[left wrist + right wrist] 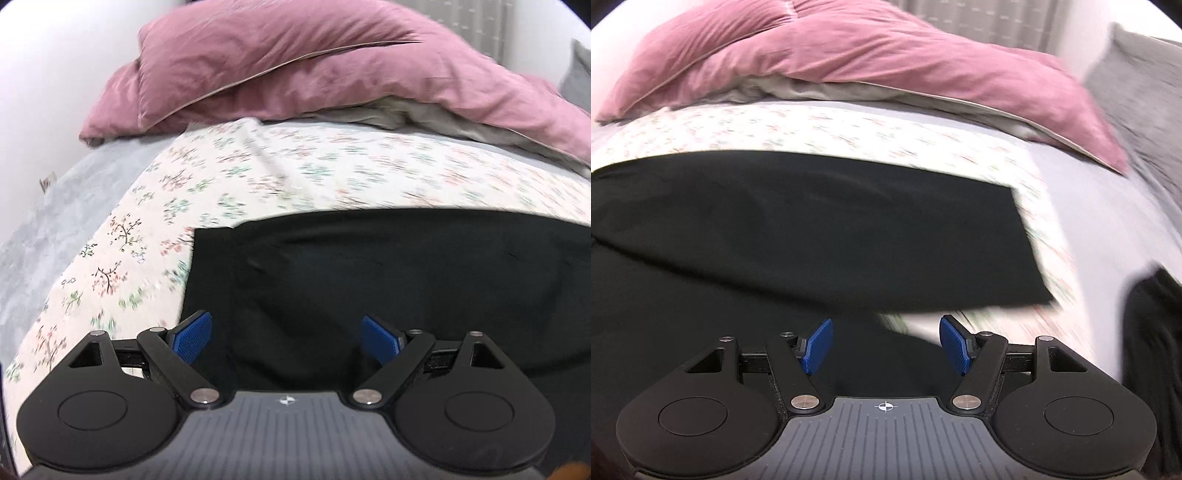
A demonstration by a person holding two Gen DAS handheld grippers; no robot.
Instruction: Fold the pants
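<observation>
— What sort of place is this?
— A bedroom in a home. There's a bed (55, 229) under a grey sheet, with a floral spread (258, 166) laid over it.
— Anything else?
— A rumpled pink duvet (295, 62) heaped at the far side, a grey pillow (1137, 92) beside it, and a pale curtain (979, 18) behind.

Bed (258, 177) – floral sheet, pink duvet (295, 66); white wall (55, 74).

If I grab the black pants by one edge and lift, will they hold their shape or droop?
The black pants will probably droop: they lie limp with soft wrinkles on the floral sheet. They look thin, so likely light. A folded layer on top may slide off or unfold if lifted by one corner.
</observation>
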